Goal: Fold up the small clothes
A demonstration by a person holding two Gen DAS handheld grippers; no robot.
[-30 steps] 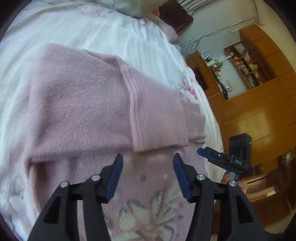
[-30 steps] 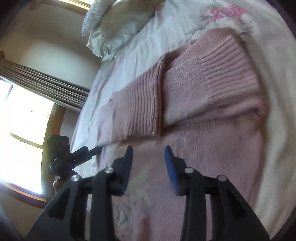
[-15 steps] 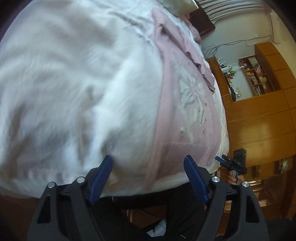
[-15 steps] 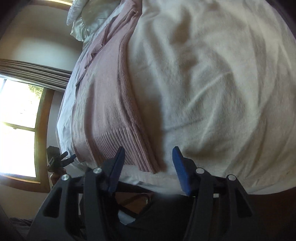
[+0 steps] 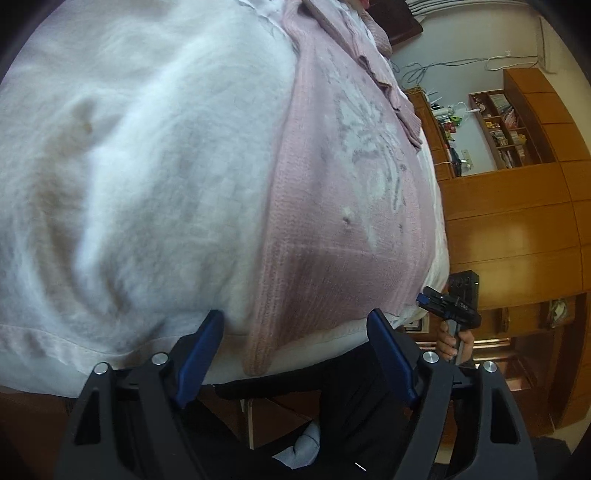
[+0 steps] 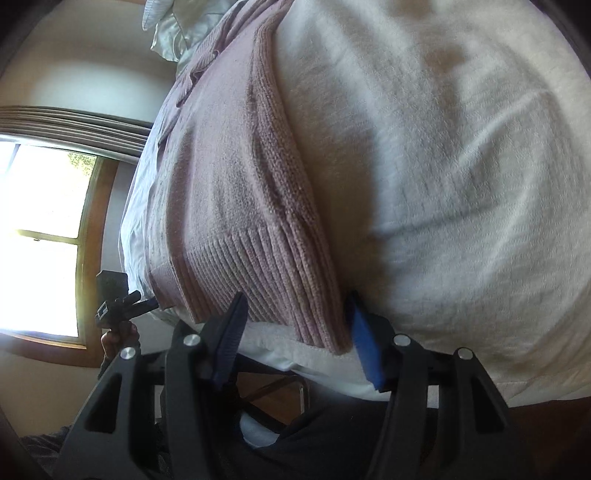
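A pink knit sweater [image 5: 332,221] with a pale flower pattern lies flat on the white bed cover [image 5: 129,166], its sleeves folded across near the far end. Its ribbed hem [image 6: 266,273] reaches the near edge of the bed. My left gripper [image 5: 295,325] is open, its blue pads on either side of one bottom corner of the hem. My right gripper [image 6: 295,314] is open around the other bottom corner. Each gripper shows small in the other's view: the right gripper [image 5: 448,304] at the bed edge, the left gripper [image 6: 122,304] by the window.
Wooden cabinets and a cluttered shelf [image 5: 509,122] stand beyond the bed on one side, a bright window [image 6: 40,240] on the other. A pillow [image 6: 173,29] lies at the bed's head. Below the bed edge are dark trousers [image 5: 362,398] and floor.
Both grippers drew back from over the folded sleeves down to the sweater's hem at the near bed edge and opened wider; they now sit astride the two bottom corners.
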